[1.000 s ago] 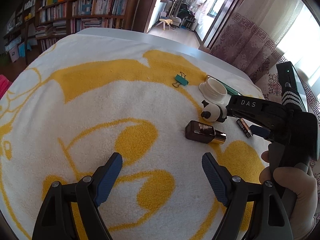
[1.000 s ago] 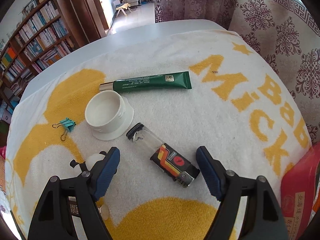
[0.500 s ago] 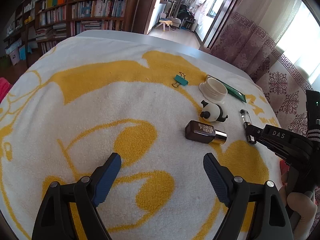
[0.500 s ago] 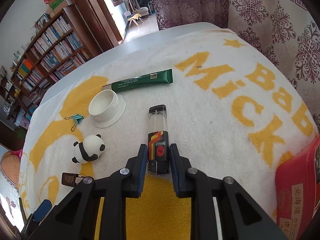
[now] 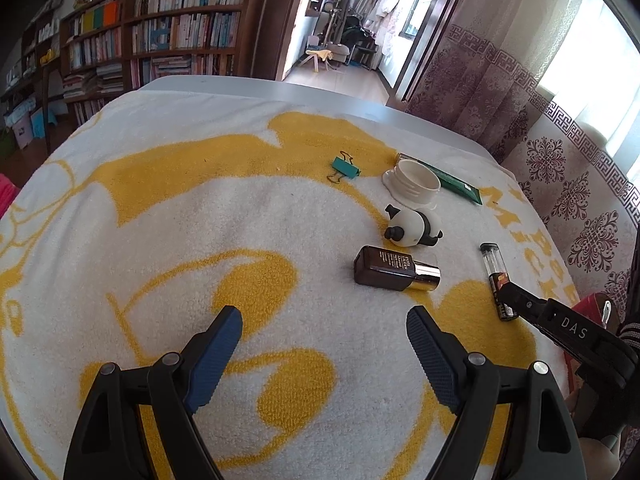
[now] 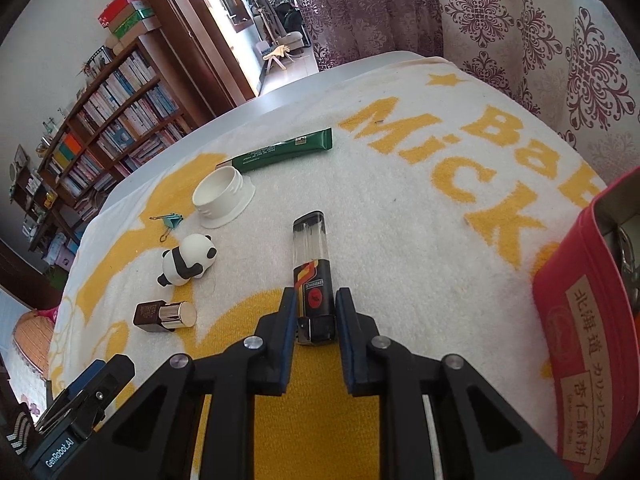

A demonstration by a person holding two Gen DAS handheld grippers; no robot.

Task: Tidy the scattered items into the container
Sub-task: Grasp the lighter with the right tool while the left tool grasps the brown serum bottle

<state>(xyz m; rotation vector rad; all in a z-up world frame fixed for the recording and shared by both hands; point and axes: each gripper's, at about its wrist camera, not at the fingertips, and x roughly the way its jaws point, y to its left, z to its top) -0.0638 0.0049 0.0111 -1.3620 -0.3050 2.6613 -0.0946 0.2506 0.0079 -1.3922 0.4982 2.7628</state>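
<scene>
Red tin [image 6: 576, 288] sits at 3 o'clock of the right gripper [image 6: 316, 312], nearer that hand. Its pads pinch the lighter [image 6: 313, 276] at the base, long axis pointing 12 o'clock. Left gripper [image 5: 324, 348] spread, empty.

**Edges and overlaps keep parts of a tidy-up scene out of sight**

A red tin [image 6: 576, 320] at the right edge of the right wrist view is cut off by the frame, and its inside shows only as a dark corner with an unclear metal piece. The lower end of the lighter [image 6: 314, 280] sits between the pads of the right gripper [image 6: 316, 312], which cover its sides. In the left wrist view, a white cap [image 5: 416, 182] hides the near end of the green tube [image 5: 456, 186]. Small print on the brown bottle [image 5: 386, 266] is too fine to read. The bookshelf [image 5: 160, 40] titles blur at far left.
</scene>
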